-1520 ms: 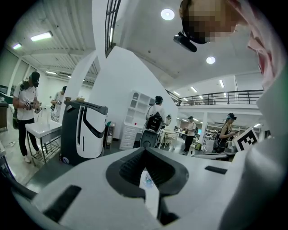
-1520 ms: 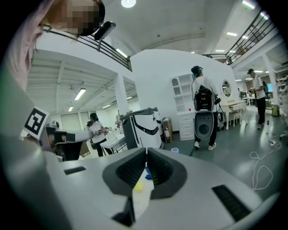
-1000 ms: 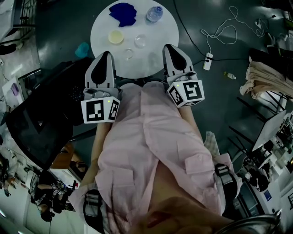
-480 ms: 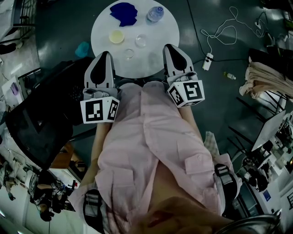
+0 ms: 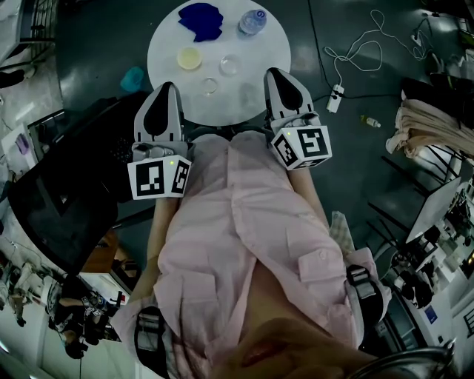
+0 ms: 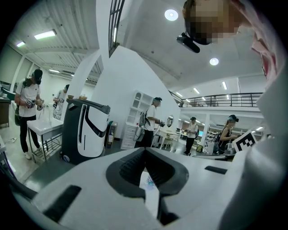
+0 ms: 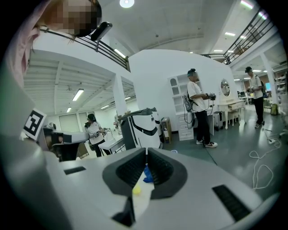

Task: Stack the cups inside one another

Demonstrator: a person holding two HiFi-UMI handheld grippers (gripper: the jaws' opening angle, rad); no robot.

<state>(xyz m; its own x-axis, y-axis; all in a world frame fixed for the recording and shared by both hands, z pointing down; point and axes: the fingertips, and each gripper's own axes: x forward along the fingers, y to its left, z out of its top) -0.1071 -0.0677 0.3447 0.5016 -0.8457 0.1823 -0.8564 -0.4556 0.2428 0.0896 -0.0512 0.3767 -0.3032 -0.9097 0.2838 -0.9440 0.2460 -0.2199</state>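
Barely anything has moved: my left gripper has drifted a touch outward, my right gripper has held, both pressed together on nothing near the table edge, so the yellow cup and two clear cups sit apart, stacking not yet begun

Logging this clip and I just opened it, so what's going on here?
A person in a pink shirt stands at a round white table with a gripper in each hand. The left gripper and the right gripper hover at the table's near edge, jaws together, holding nothing. A yellow cup and two clear cups sit apart on the table, with a blue cloth and a water bottle beyond them. Nothing is stacked yet.
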